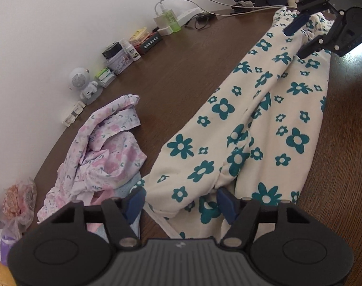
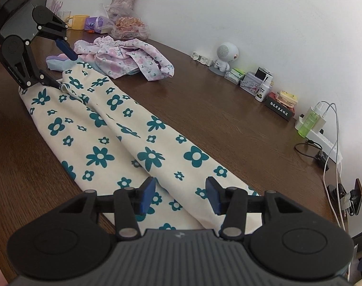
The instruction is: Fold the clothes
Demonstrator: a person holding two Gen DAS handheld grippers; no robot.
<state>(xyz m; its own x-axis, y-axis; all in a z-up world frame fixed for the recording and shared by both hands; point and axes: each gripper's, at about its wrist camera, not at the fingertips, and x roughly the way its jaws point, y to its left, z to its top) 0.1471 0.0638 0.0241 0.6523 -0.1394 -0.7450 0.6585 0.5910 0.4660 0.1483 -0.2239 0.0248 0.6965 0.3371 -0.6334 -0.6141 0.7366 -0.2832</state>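
Yellow mug (image 2: pixel 79 22), contents unseen, stood beside a snack-filled bag (image 2: pixel 129 27). Both grippers, left (image 1: pixel 181 202) and right (image 2: pixel 181 195), angled downward, jaws apart over the flowered trousers (image 2: pixel 123 138).

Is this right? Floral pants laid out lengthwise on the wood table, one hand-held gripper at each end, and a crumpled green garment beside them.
Not quite. The crumpled garment beside the floral pants is pink and lilac floral, not green; the right wrist view shows it clearly. The rest holds: the pants lie lengthwise on the wood table, with the left hand-held gripper at one end and the right hand-held gripper at the other.
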